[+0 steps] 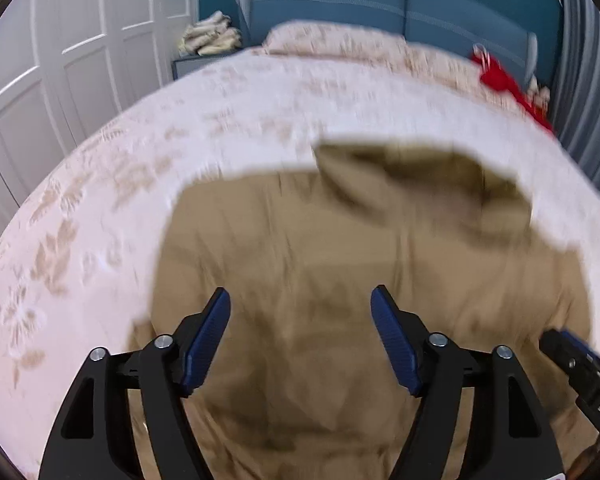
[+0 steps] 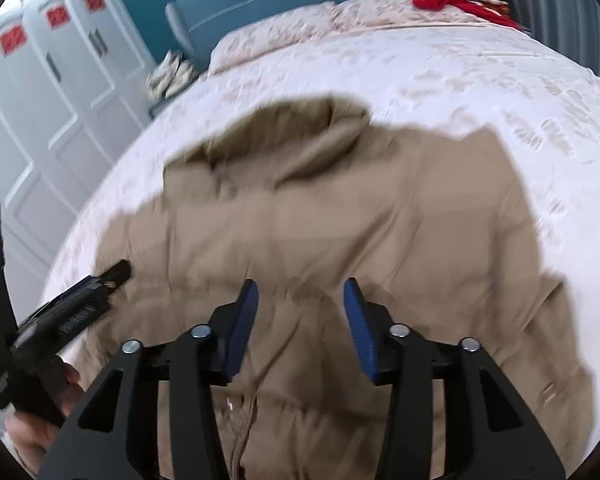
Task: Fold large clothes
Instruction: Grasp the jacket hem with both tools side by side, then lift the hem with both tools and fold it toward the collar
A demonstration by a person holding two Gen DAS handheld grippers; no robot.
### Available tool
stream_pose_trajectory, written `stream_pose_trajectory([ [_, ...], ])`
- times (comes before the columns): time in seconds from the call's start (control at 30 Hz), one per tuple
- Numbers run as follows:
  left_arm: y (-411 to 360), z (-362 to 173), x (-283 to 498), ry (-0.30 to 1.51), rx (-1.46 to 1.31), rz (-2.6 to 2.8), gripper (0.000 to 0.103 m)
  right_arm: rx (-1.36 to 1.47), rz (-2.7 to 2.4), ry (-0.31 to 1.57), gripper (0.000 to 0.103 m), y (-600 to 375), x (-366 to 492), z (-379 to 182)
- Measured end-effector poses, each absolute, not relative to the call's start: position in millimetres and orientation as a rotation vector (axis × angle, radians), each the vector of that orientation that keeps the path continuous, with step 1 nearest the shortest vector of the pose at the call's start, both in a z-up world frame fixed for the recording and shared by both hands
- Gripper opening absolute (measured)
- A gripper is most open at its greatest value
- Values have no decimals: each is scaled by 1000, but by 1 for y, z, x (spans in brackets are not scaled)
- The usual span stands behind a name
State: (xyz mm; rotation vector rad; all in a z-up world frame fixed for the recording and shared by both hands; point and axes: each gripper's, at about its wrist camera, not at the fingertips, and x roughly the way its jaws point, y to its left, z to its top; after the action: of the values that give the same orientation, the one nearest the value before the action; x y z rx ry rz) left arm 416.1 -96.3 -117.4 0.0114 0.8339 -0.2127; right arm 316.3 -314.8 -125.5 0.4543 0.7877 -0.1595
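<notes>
A large tan padded jacket [image 1: 300, 248] with a hood [image 1: 412, 176] lies spread on a bed. It also shows in the right wrist view [image 2: 340, 216], with its hood [image 2: 292, 136] toward the headboard and a zip line near the bottom. My left gripper [image 1: 300, 300] is open and empty above the jacket's middle. My right gripper [image 2: 300, 292] is open and empty above the jacket's lower middle. The right gripper's body shows at the right edge of the left wrist view [image 1: 580, 364]. The left gripper shows at the left of the right wrist view [image 2: 112, 276].
The bed has a white floral bedspread [image 1: 100, 200] and pillows [image 1: 340, 44] against a blue headboard [image 1: 380, 4]. A red cloth [image 1: 508, 84] lies at the far right of the bed. White wardrobe doors [image 1: 60, 60] stand to the left, with a nightstand pile [image 1: 212, 36].
</notes>
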Motion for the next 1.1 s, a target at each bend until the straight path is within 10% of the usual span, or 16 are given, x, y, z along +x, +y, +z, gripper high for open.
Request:
stream_pose_trajectory([
  [0.17, -110, -101, 476, 899, -79, -177, 72, 590, -193, 740, 46, -355, 356, -112],
  [0.37, -148, -119, 519, 903, 70, -92, 72, 523, -220, 760, 10, -359, 411, -124],
  [1.1, -167, -187, 509, 829, 168, -91, 76, 410, -195, 805, 2, -344, 418, -190],
])
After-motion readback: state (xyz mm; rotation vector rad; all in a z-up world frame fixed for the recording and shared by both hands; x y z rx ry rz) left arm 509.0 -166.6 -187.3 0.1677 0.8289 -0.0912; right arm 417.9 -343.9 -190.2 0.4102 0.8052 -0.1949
